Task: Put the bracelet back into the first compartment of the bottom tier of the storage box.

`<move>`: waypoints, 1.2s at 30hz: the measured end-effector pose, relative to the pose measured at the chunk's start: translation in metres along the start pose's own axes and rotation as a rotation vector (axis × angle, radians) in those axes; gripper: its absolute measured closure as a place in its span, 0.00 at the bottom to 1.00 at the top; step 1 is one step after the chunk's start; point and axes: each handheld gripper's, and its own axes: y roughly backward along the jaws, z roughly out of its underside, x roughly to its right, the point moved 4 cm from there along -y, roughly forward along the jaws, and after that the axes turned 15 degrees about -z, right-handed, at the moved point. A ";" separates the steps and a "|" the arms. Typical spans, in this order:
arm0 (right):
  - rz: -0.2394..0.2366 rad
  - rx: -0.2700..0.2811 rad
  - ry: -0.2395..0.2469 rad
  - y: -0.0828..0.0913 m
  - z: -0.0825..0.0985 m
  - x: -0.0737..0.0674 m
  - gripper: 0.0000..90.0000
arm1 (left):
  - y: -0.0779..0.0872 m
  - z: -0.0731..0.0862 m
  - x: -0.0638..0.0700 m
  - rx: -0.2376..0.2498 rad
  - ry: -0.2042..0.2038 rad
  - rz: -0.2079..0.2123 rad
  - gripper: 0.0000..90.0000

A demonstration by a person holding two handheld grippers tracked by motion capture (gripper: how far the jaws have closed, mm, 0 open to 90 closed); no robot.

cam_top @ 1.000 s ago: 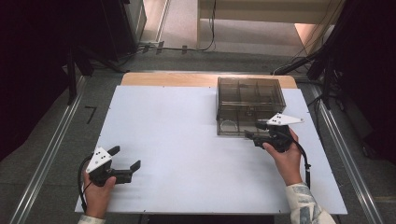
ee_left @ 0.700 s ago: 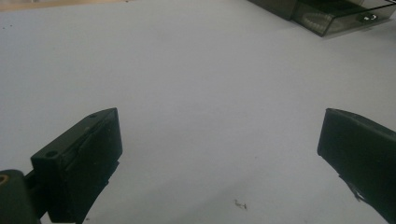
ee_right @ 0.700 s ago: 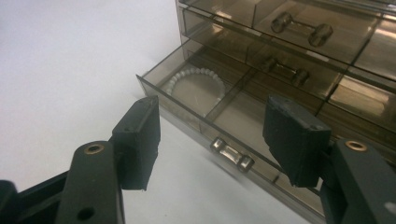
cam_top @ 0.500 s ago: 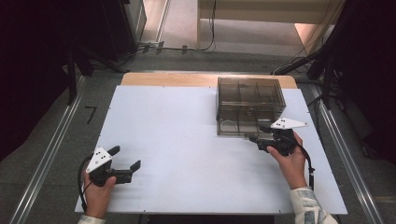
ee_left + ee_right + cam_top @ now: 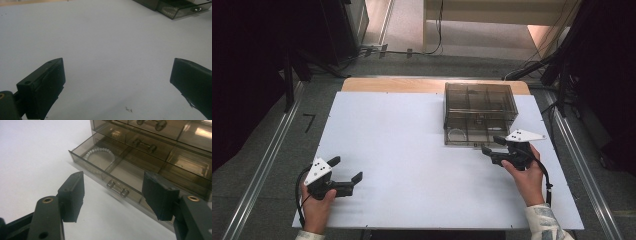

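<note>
Since the earlier frames, the right gripper (image 5: pixel 493 145) has backed slightly away from the box (image 5: pixel 480 113) toward the person's side, and its jaws have just been opening a little further, with nothing between them. Its hand (image 5: pixel 528 176) rests on the white table (image 5: pixel 412 150) just in front of the box's right corner. In the right gripper view, the 2 black jaws stand wide apart, and the handle (image 5: pixel 117 189) of the bottom drawer (image 5: pixel 100 171) sits in the gap beyond them, untouched.

That drawer is pulled partly out of the smoky, see-through box, which stands at the far right of the table. A white bead bracelet (image 5: pixel 99 155) lies in the drawer's left compartment; the compartment beside it shows only bare plastic. Above it, 2 more drawer fronts with the same clear handles are closed.

At the near left edge of the table, the left gripper (image 5: pixel 345 169) has stayed where it was, held low in the left hand (image 5: pixel 317 207), well apart from the box. Its jaws are spread wide over bare table, holding nothing, as the left gripper view shows; the box's corner (image 5: pixel 175 8) appears far off at the top right of that view.
</note>
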 end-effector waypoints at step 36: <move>0.094 -0.008 -0.066 0.044 0.046 0.020 0.28 | 0.000 0.000 0.000 -0.003 0.004 -0.003 0.01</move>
